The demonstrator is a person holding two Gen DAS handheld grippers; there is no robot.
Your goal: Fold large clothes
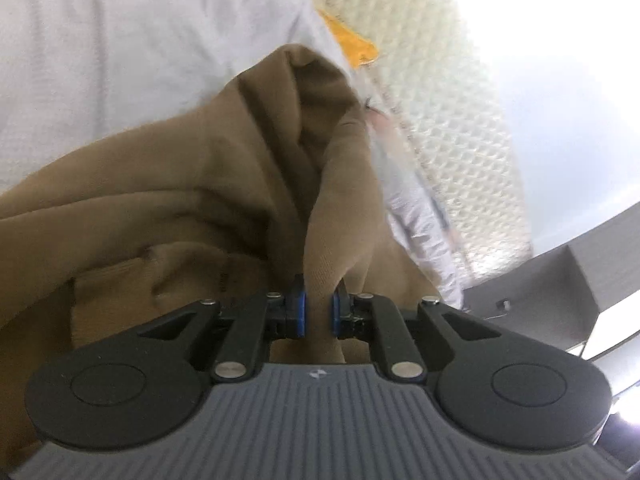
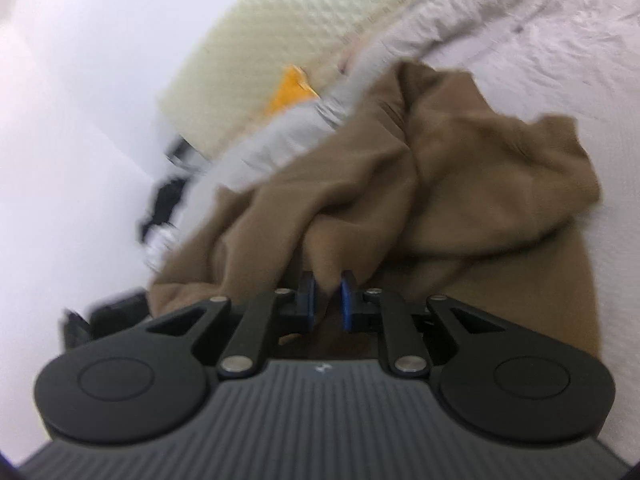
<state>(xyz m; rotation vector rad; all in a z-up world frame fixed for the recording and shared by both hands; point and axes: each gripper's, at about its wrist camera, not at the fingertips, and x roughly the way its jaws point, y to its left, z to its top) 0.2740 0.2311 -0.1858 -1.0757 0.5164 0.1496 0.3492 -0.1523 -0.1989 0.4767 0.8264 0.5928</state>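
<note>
Left wrist view: left gripper [image 1: 318, 312] clenched on a ridge of the brown garment [image 1: 180, 200], blue pads [image 1: 301, 312] pressing the fabric from both sides, pinched fold running straight ahead and up from the tips. Bulk of the cloth piled ahead and to the left of the tool, sagging in heavy folds; ribbed band [image 1: 112, 280] just left of the tips, likely a cuff or hem. White bed cover [image 1: 100, 60] beyond and left of the garment, textured cream panel [image 1: 440, 100] ahead-right, small orange piece [image 1: 352, 44] at its edge, grey ledge [image 1: 560, 280] far right. No clear long axis readable, cloth too bunched.

Right wrist view: right gripper [image 2: 327, 304] closed on the same brown garment [image 2: 440, 160], fold of cloth wedged between blue pads [image 2: 347, 304], though image is blurred. Mass of the fabric ahead and to the right of the tool, a rumpled lobe farthest ahead-right lying on the white cover [image 2: 580, 60]. Cream panel [image 2: 280, 40] and orange piece [image 2: 290, 88] ahead-left, dark blurred items [image 2: 160, 200] to the left, not identifiable.

Judgement: bulk left of the left tool and right of the right tool, so both grips apparently on one edge with the body hanging away ahead. Neither gripper visible from the other, so spacing and which is nearer the pile unknown. Next move probably hinges on spreading the two pinch points apart to tension that edge before laying flat; thick fabric likely heavy, slip risk at the pads
</note>
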